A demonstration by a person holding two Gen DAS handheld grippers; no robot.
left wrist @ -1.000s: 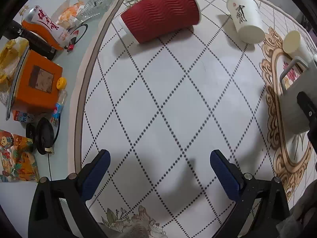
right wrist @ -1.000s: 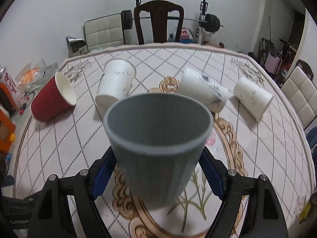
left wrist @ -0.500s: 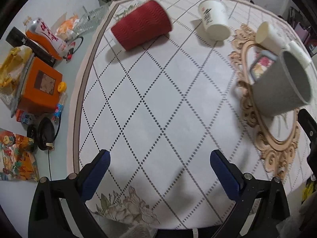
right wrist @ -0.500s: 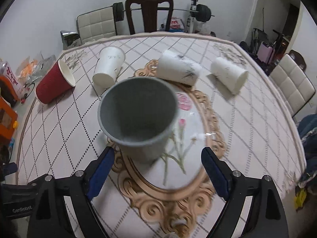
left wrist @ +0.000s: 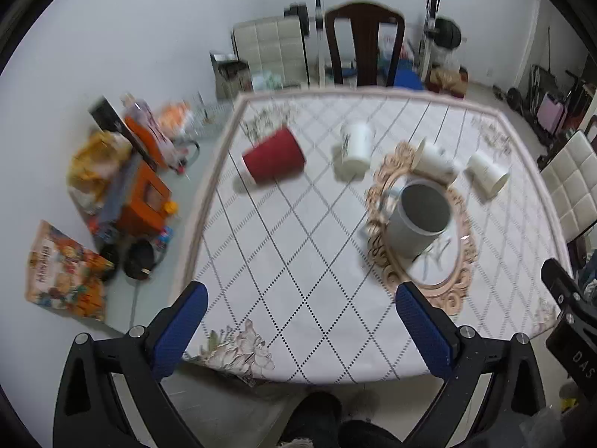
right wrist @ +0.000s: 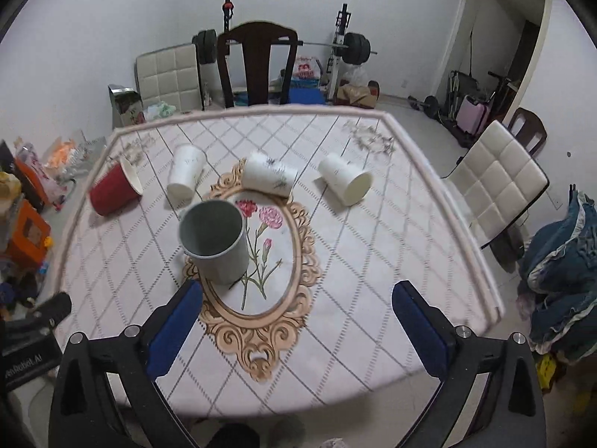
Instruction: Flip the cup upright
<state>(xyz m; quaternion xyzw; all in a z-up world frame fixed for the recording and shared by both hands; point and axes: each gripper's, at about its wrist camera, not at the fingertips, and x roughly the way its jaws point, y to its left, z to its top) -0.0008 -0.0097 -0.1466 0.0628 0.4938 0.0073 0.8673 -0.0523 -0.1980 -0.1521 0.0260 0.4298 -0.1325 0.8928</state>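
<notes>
Two pairs of blue-padded fingers, both spread wide apart and holding nothing. Left gripper [left wrist: 300, 330] low at the near edge of the table, pads clear of every cup. Right gripper [right wrist: 298, 326] likewise near the table's near edge, touching nothing; its left pad [right wrist: 175, 326] close to, but apart from, the grey cup.

Readable writing: "DAS" in pale letters on the black body of the right gripper, seen at the right edge of the left wrist view; a partly legible word ending in "Robot.AI" on the black body at the left edge of the right wrist view. Print on the snack bag [left wrist: 63, 270] left of the table too blurred to read.

Grey cup [right wrist: 214, 242] standing upright, mouth open upward, plain matt grey with faint vertical ribbing, wider at the rim than at the base. Set on the left side of the gold-scrolled oval floral medallion [right wrist: 261, 261] in the middle of the table [right wrist: 373, 261], which is covered in a white cloth with a diamond grid.

Farther back, four cups on their sides: red cup [right wrist: 113, 188] at far left, then three white cups in a row, the first [right wrist: 185, 176], the second [right wrist: 269, 179] touching the medallion's far rim, the third [right wrist: 345, 179] to the right.

Beyond the table, a dark wooden chair [right wrist: 257, 67], a barbell rack [right wrist: 341, 48], and a cream padded chair [right wrist: 498, 183] at right. Orange box [left wrist: 143, 201] among clutter at left.
</notes>
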